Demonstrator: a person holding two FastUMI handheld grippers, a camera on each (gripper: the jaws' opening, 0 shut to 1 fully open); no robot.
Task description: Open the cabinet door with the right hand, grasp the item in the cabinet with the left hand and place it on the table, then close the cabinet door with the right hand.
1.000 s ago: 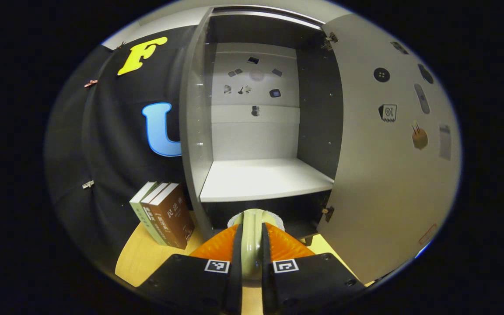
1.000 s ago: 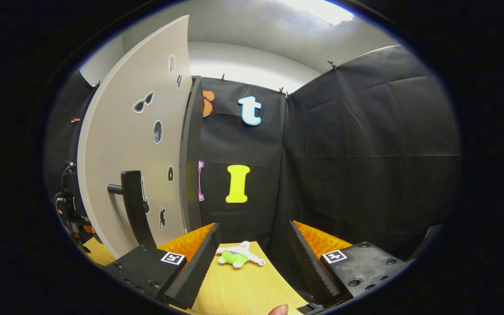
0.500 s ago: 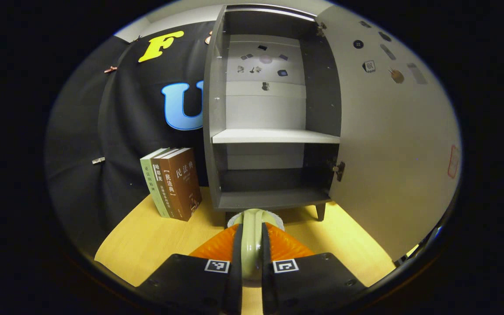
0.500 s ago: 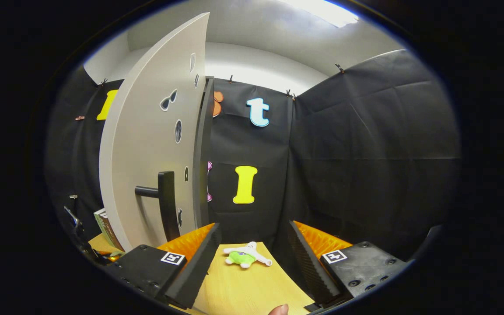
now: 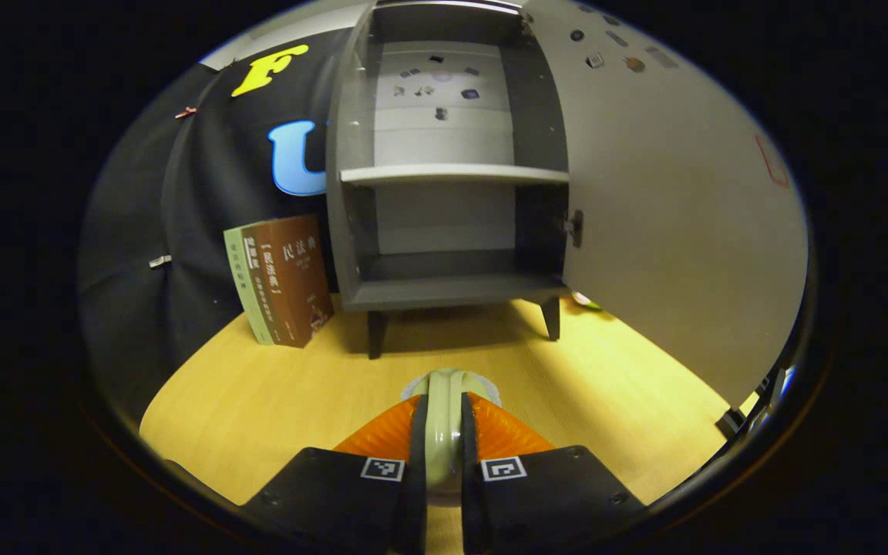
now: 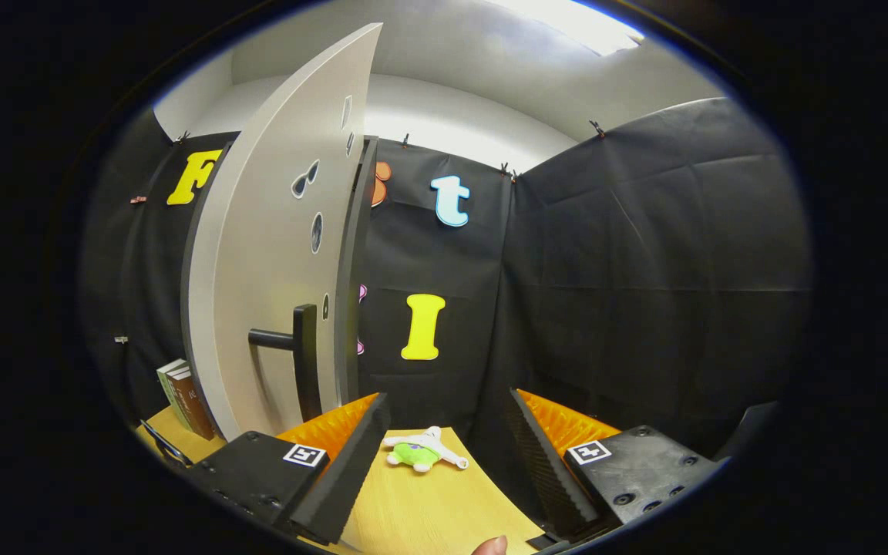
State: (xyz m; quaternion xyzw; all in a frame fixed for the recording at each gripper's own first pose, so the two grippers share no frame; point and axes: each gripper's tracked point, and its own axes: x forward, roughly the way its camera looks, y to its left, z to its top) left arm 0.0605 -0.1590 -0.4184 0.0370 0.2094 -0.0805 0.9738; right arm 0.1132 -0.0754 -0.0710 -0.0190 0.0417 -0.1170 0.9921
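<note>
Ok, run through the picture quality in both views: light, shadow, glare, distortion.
Left gripper view: dim and warm; the cabinet casts a soft shadow on the table beneath it, and its straight sides bow from the fisheye. Right gripper view: a bright ceiling light blows out at the top, the open door curves strongly, and the toy on the table is sharp.

left gripper (image 5: 442, 432) lower — cabinet (image 5: 444, 177) farther, table (image 5: 351, 385) nearer
</note>
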